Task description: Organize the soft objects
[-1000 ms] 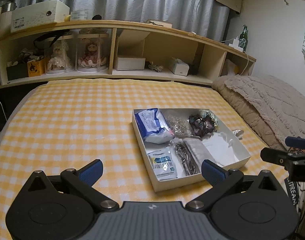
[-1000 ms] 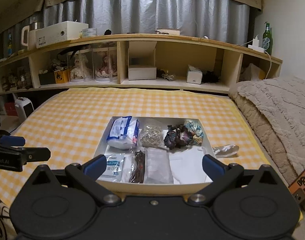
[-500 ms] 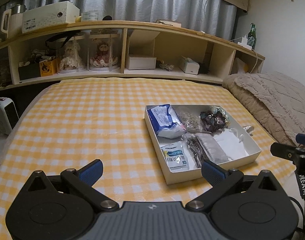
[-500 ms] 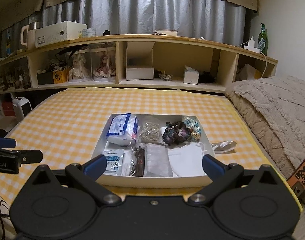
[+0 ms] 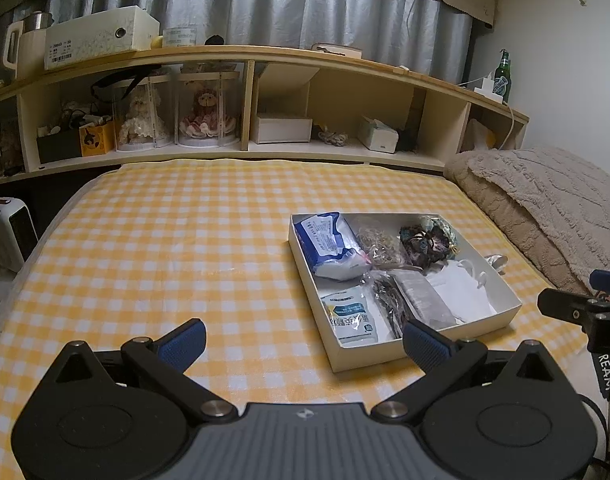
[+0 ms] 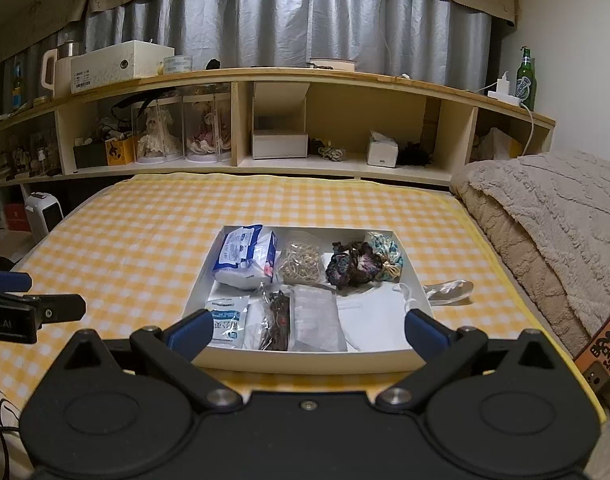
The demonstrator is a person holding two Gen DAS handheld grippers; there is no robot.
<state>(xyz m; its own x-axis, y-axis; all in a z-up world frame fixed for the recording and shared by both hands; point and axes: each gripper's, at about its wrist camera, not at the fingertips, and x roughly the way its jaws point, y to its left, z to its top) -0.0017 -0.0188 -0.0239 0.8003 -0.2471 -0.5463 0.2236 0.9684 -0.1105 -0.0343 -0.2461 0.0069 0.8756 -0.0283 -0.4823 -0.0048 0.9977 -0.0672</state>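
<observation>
Both tools, left (image 5: pixel 303 340) and right (image 6: pixel 307 330), spread wide and empty, low in frame above checkered bed (image 6: pixel 145 248). White box (image 6: pixel 305 362) of soft items just beyond right tool, centre frame.

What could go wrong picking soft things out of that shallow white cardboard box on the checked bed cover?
The shallow white cardboard box is packed tight, so closing on the dark floral fabric scrunchie may snag the clear bag of rubber bands beside it. The light box could also slide on the yellow checked bed cover. Both the left gripper and right gripper are open.
</observation>
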